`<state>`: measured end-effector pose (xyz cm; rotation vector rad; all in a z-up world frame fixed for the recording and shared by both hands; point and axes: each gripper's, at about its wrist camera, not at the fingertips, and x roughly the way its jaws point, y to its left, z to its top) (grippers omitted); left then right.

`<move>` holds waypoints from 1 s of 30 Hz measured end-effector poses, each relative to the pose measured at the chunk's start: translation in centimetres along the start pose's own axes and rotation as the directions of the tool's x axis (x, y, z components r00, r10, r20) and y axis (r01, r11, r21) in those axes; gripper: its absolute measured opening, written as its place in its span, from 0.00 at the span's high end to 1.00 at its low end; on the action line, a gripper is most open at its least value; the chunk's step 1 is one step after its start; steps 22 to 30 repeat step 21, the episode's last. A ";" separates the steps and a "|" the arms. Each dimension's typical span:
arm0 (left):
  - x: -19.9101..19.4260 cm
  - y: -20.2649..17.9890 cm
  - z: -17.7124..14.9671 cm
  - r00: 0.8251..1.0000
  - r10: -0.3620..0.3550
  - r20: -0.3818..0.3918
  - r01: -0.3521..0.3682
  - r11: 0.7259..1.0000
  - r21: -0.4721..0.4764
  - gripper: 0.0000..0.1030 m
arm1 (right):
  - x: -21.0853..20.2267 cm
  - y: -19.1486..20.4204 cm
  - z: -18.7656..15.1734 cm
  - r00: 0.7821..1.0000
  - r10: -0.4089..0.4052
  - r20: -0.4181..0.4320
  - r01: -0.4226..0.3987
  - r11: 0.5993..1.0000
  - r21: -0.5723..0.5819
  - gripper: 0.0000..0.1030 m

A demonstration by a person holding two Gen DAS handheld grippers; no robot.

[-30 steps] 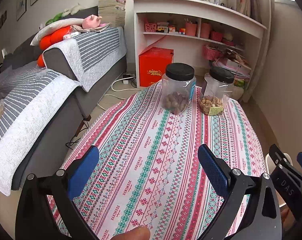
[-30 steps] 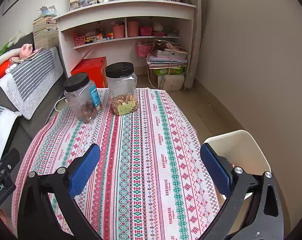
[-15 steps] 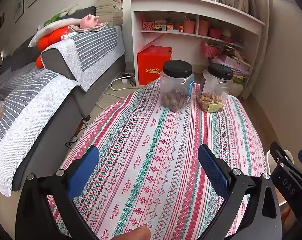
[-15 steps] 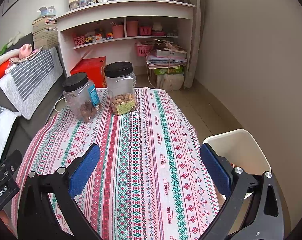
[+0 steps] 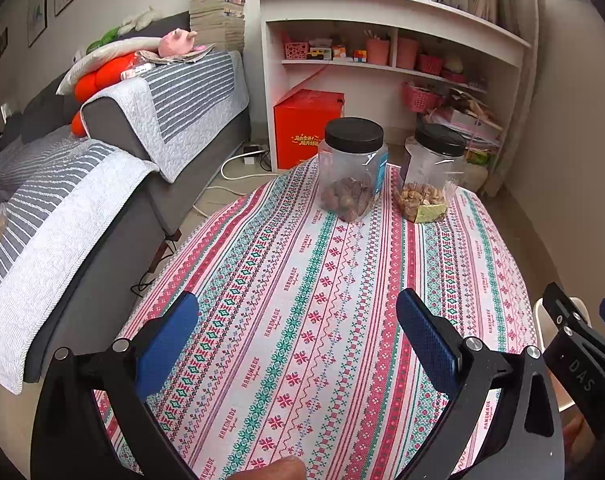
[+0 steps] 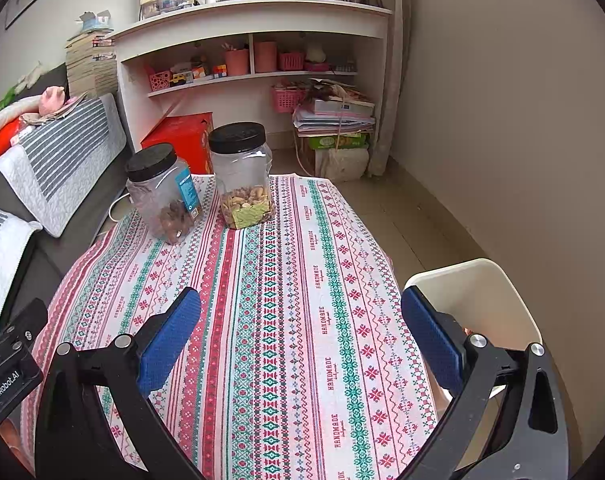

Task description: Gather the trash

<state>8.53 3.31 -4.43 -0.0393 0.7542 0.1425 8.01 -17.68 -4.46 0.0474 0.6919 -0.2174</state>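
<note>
From the left wrist view, the left gripper (image 5: 296, 316) hangs over the near part of the table with its blue pads spread wide and nothing between them. The patterned tablecloth (image 5: 342, 280) runs away from it bare of any scrap; the only things standing on it are two clear jars with black lids at the far end — the nut jar (image 5: 352, 170) on the left and the mixed-snack jar (image 5: 428, 176) just beside it on the right, close but whether touching I cannot tell. No trash shows anywhere on the cloth, so there is no long axis to line up on. A sliver of the white bin (image 5: 542, 316) peeks past the table's right edge, behind the other tool. A grey sofa (image 5: 102, 200) flanks the left side, and a white shelf unit (image 5: 382, 40) with a red box (image 5: 308, 126) on the floor in front of it closes off the far wall. From the right wrist view, the right gripper (image 6: 300, 320) is likewise spread and empty over the near cloth, with its right finger overlapping the bin (image 6: 482, 292), which sits on the floor just beside the table's right edge. Something reddish lies low inside it, too hidden to name. The right hand is clearly nearer the bin; judging by the bare cloth, the collecting looks finished or nearly so.
</note>
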 end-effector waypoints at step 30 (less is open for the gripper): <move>-0.2 -0.5 0.0 0.999 -0.036 0.025 0.036 0.999 0.010 0.11 | -0.5 -0.2 0.1 1.000 -0.001 0.028 0.000 1.000 0.009 0.07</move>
